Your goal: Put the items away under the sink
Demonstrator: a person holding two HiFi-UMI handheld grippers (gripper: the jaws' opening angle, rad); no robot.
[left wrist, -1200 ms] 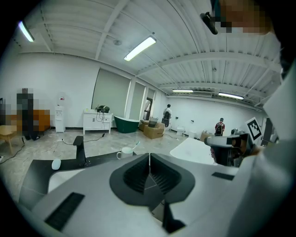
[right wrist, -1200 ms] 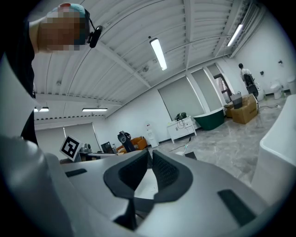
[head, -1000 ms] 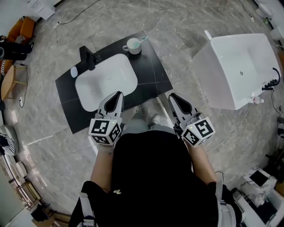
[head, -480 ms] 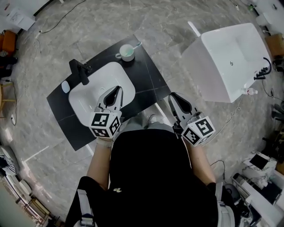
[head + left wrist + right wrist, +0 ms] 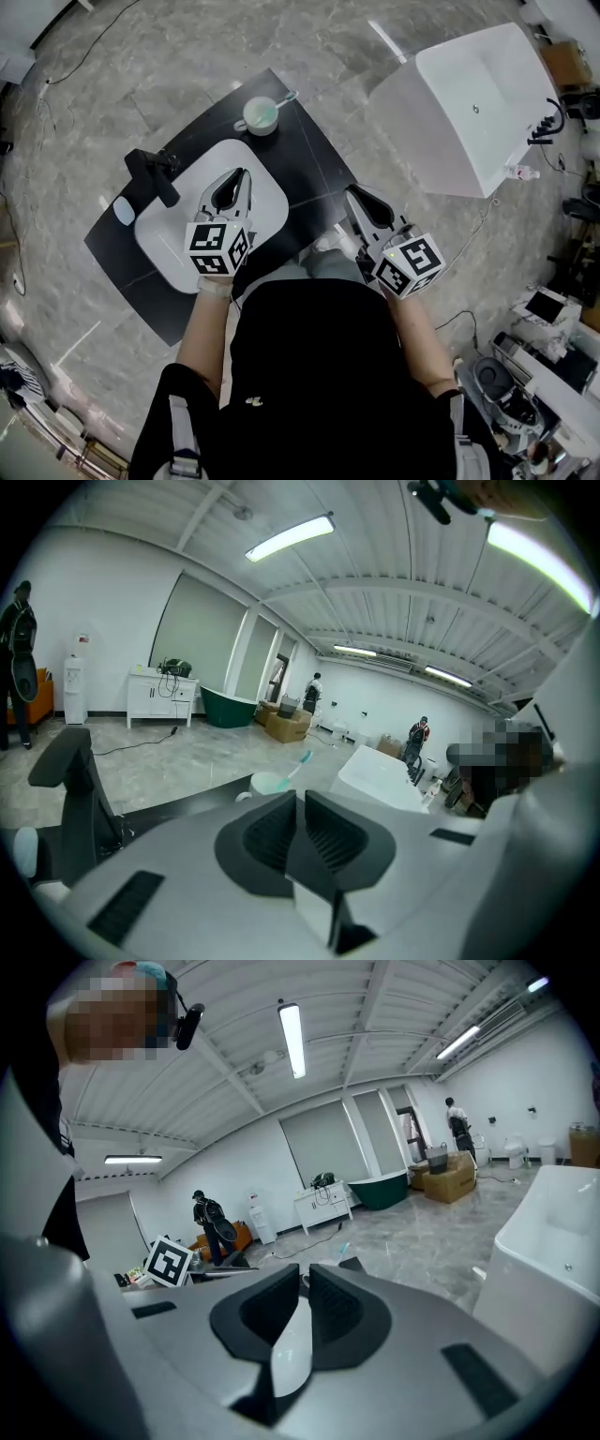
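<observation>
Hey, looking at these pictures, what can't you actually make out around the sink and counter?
Space under the sink: no view shows it; in the head view the black counter and the person's body cover it.
Small pale object at the counter's end beyond the faucet: head view, too small to identify.
Cup: left gripper view, its lower part sits behind the left tongs.
</observation>
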